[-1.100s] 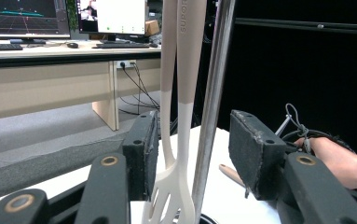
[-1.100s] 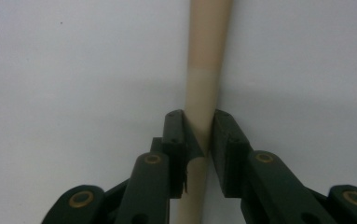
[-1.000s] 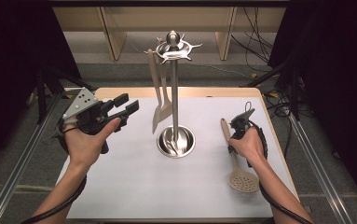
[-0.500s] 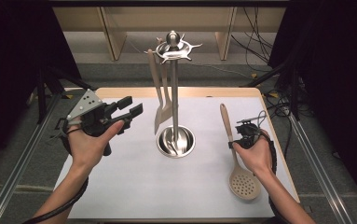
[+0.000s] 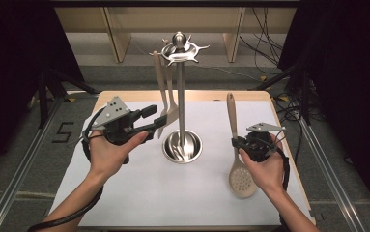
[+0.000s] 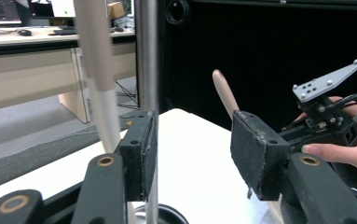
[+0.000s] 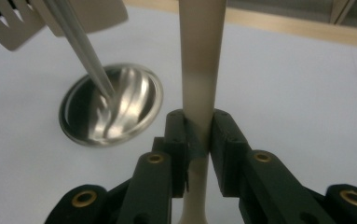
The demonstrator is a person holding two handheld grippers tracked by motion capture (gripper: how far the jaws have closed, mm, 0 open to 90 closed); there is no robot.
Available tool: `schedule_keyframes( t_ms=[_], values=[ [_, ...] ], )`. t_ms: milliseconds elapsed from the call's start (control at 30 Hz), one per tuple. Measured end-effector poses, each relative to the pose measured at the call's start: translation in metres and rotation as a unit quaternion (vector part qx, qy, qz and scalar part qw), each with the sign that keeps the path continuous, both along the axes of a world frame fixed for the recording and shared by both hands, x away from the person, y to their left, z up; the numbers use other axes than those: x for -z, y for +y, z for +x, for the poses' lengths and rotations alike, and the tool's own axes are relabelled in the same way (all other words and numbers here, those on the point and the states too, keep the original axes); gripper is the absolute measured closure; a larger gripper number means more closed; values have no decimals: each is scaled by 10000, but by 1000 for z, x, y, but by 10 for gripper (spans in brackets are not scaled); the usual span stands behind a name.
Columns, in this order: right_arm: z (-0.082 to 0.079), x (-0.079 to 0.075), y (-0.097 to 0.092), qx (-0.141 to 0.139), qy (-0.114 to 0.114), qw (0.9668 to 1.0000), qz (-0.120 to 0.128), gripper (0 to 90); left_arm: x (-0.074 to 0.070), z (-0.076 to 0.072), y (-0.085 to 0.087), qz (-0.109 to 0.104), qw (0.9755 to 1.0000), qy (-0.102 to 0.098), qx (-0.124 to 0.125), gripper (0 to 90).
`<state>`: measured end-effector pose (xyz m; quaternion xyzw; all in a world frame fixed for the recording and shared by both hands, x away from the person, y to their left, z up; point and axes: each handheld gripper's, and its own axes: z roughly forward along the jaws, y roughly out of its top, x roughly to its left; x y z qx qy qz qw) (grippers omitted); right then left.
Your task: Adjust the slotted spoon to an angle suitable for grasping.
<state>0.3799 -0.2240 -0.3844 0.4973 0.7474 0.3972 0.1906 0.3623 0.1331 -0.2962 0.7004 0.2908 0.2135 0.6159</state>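
Note:
A steel utensil stand (image 5: 180, 96) rises from a round dish base (image 5: 182, 146) at the middle of the table. Two beige spatulas (image 5: 165, 94) hang from its top hooks. My left gripper (image 5: 156, 116) is open, and its tips are close beside the hanging spatula blades. In the left gripper view nothing lies between the jaws of my left gripper (image 6: 192, 149), with the pole (image 6: 147, 56) and a spatula handle (image 6: 97, 70) just beyond them. My right gripper (image 5: 235, 143) is shut on the handle of a beige skimmer (image 5: 243, 181). In the right gripper view, my right gripper (image 7: 198, 126) pinches that handle (image 7: 202, 56).
A white mat (image 5: 139, 193) covers the wooden table (image 5: 250, 95). The table's right edge runs close to my right hand. Cables (image 5: 289, 104) lie on the floor at the right, and dark curtains stand on both sides.
The right gripper has raised the skimmer, so its handle end now points farther up the view. The left gripper has moved right, toward the hanging spatulas.

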Motion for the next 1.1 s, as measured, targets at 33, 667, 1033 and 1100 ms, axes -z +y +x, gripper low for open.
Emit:
schedule_keyframes(
  t_ms=[33,667,1033,1100],
  values=[
    [-2,-1,3,-18,-116,9998,129,785,-1,0,-2,14,10000,-13,30,500],
    [-18,-22,20,-401,-934,9945,253,784,-2,-1,-21,64,9997,-59,235,507],
    [-25,-28,39,-654,-1054,9919,269,784,2,2,-47,135,9988,-64,471,506],
    [-27,-30,42,-670,-1008,9922,284,784,3,2,-53,129,9985,43,531,505]
  ],
)
